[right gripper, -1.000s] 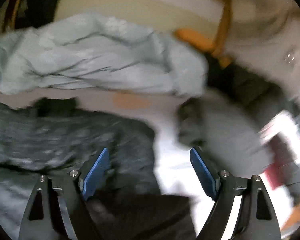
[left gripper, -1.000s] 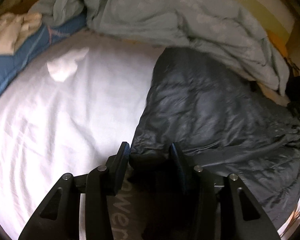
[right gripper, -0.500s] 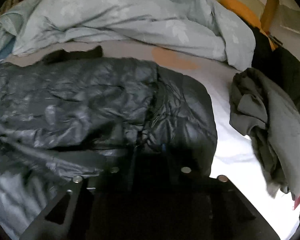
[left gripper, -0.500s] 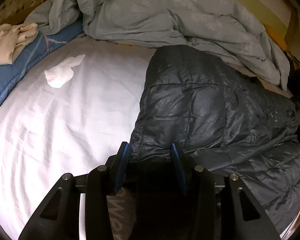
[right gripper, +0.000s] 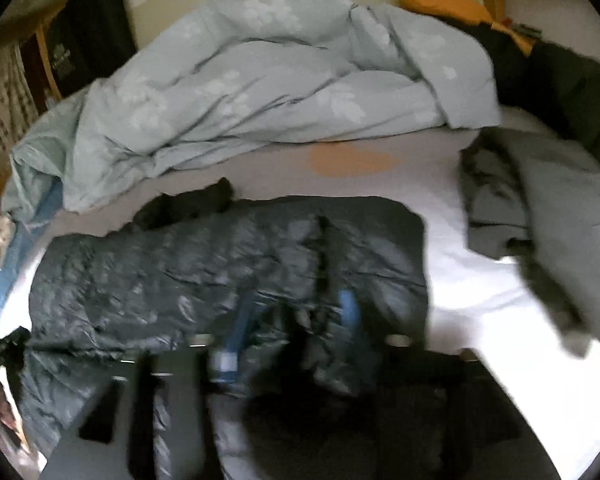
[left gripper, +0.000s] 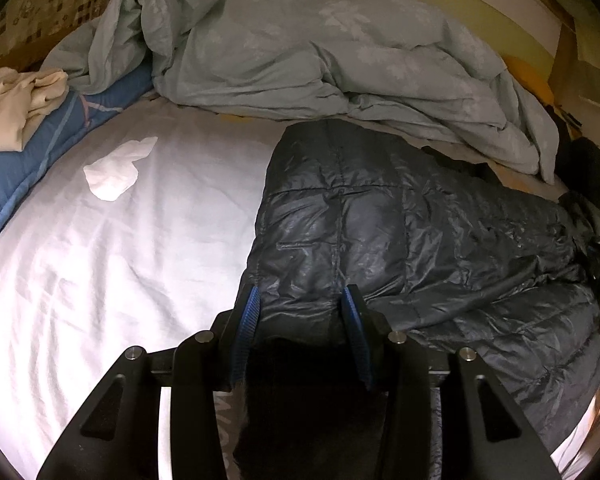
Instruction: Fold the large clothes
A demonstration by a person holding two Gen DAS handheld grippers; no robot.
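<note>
Right gripper (right gripper: 296, 320) just reopened over the puffer jacket (right gripper: 220, 264).

The right gripper (right gripper: 296, 320) is a blur, so its hold on the dark puffy jacket (right gripper: 204, 264) is hard to tell.

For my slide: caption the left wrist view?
Left tongs clamp the dark quilted puffer jacket's hem on a white bedsheet.

- Dim room on my left feed; the white sheet (left gripper: 112, 264) glares, overexposed.
- My right feed is motion-blurred throughout.
- Fisheye bends both; corners go black.
</note>
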